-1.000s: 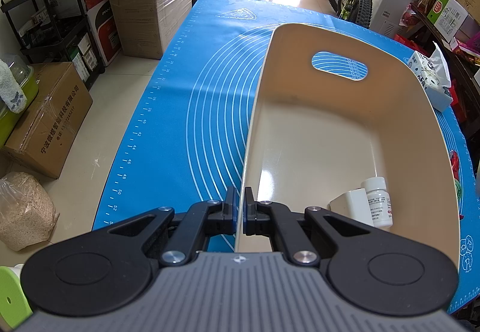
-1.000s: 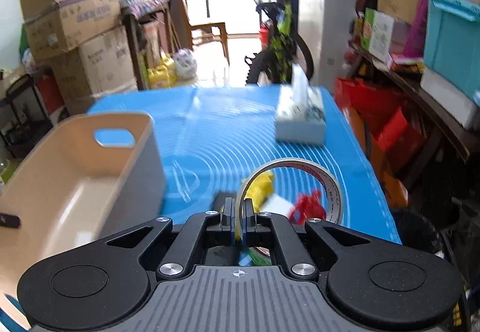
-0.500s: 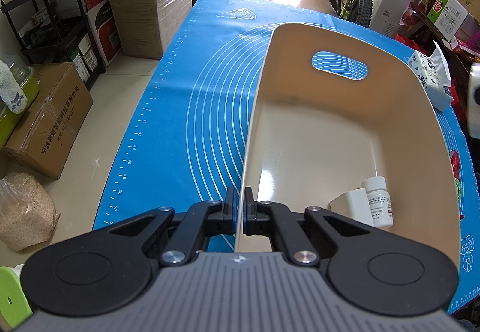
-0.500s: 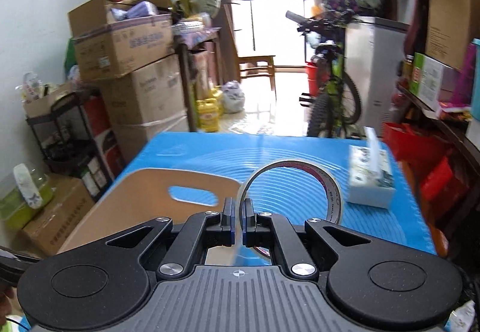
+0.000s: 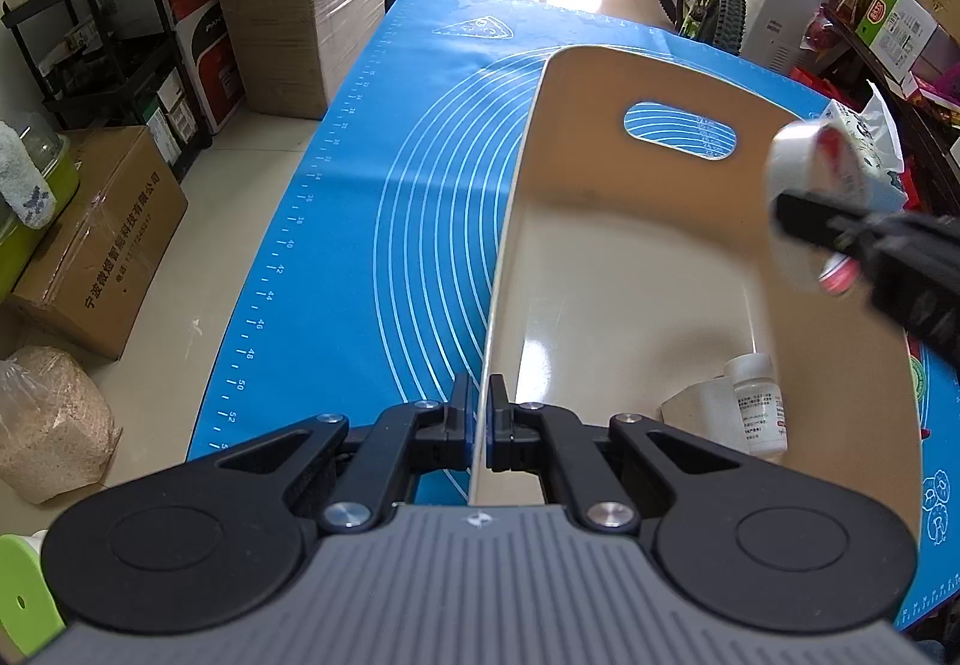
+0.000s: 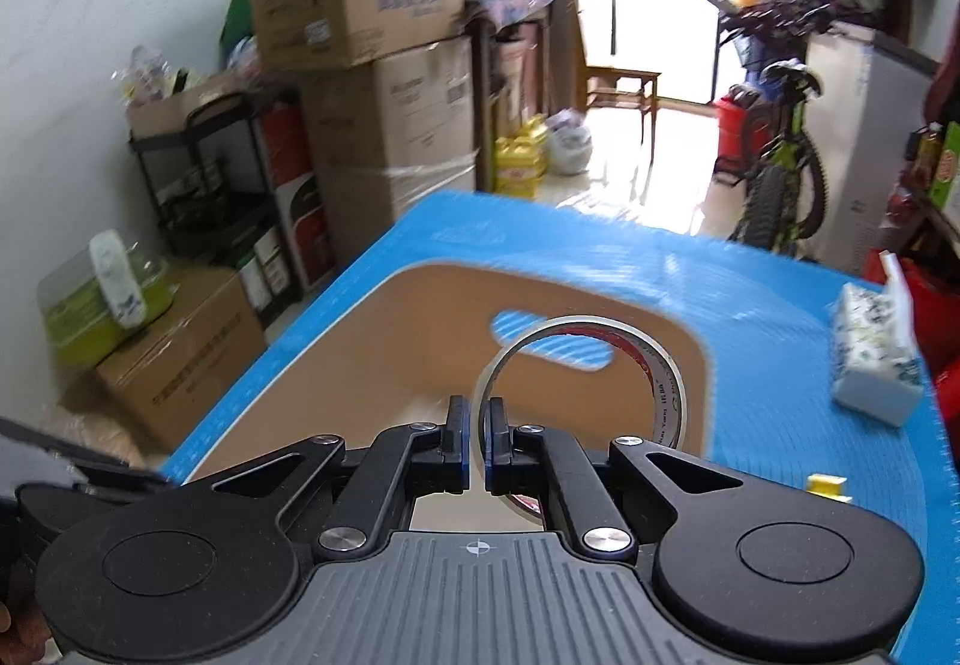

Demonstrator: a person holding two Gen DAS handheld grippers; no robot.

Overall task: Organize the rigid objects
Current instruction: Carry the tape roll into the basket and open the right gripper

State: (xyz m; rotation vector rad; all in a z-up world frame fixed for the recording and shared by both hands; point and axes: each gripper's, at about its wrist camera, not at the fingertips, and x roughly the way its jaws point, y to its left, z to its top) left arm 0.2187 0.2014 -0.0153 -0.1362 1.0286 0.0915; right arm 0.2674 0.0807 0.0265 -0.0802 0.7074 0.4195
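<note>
While left gripper [image 5: 478,413] pinches bin [image 5: 606,269], right gripper [image 6: 478,437] holds tape [image 6: 666,401]

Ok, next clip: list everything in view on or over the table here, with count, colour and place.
bin: 1, beige, on the mat, rim pinched by the left claw
tape roll: 1, clear with red core, held over the bin
bottle: 1, white, inside the bin, near end
box: 1, white, inside the bin beside the bottle
tissue pack: 1, white and blue, on the mat right of the bin
mat: 1, blue, covering the table
left claw: shut on the bin wall
right claw: shut on the tape roll
</note>
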